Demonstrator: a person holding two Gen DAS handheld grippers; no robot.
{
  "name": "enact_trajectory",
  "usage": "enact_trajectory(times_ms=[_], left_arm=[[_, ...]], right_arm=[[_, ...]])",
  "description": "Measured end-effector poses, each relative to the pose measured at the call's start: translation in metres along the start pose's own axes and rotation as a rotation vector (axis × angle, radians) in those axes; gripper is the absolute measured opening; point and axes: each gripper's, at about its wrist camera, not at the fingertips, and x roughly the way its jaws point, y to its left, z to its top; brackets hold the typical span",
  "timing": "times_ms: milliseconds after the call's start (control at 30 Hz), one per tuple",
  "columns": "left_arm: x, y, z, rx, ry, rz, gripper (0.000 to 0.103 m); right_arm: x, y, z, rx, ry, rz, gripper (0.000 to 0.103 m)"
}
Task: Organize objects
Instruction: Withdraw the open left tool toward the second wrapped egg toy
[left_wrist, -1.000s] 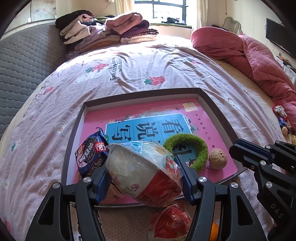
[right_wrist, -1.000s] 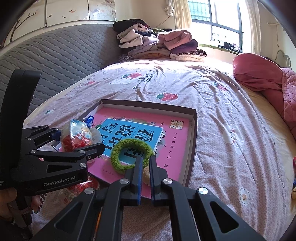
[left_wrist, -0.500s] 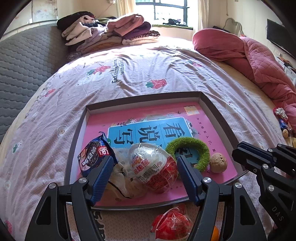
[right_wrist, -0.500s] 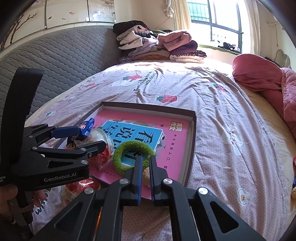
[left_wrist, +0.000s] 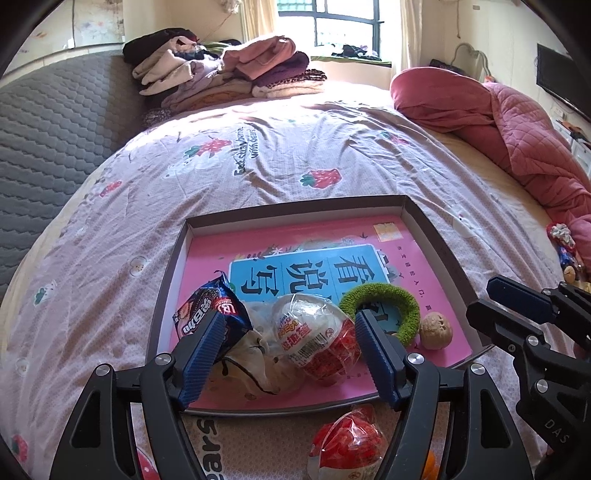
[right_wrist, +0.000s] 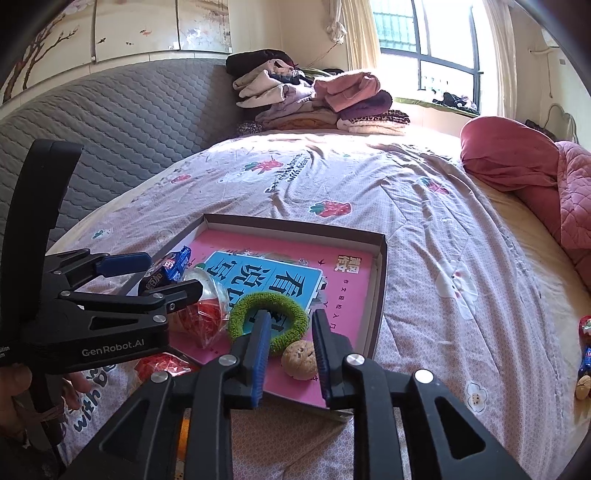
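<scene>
A shallow box (left_wrist: 436, 236) with a pink book inside lies on the bed. In it are a red-and-white wrapped egg snack (left_wrist: 316, 341), a blue snack packet (left_wrist: 208, 308), a cream pouch (left_wrist: 251, 365), a green fuzzy ring (left_wrist: 384, 308) and a walnut (left_wrist: 436, 329). My left gripper (left_wrist: 286, 354) is open, its jaws on either side of the egg snack, not touching it. My right gripper (right_wrist: 290, 338) is open just above the box's near edge, the walnut (right_wrist: 300, 359) between its fingers and the green ring (right_wrist: 269, 325) ahead.
A second red wrapped egg (left_wrist: 349, 448) lies on the bed in front of the box (right_wrist: 382, 280). Small toys (right_wrist: 585, 363) lie at the bed's right. Folded clothes (left_wrist: 221, 74) and a pink quilt (left_wrist: 517, 122) sit at the back. A grey headboard (right_wrist: 92, 122) stands at the left.
My left gripper lowered the egg snack into the box, let go and drew back a little. My right gripper, shut before, has opened around the walnut.
</scene>
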Motion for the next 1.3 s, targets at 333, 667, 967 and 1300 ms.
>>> enact_trajectory(times_ms=[333,667,967,1300], left_arm=[[-0.011,-0.001,0.002,-0.001,-0.017,-0.002,0.076],[-0.026,0.002,-0.002,-0.007,-0.028,0.005,0.077],[-0.041,0.004,-0.006,-0.017,-0.035,0.008,0.077],[-0.056,0.001,-0.013,-0.009,-0.045,0.022,0.077]], right_arm=[[-0.01,0.001,0.003,-0.002,-0.024,-0.008,0.036],[-0.025,0.007,0.009,-0.016,-0.057,-0.013,0.037],[-0.042,0.016,0.013,-0.046,-0.096,-0.008,0.038],[-0.064,0.024,0.014,-0.062,-0.141,0.003,0.038]])
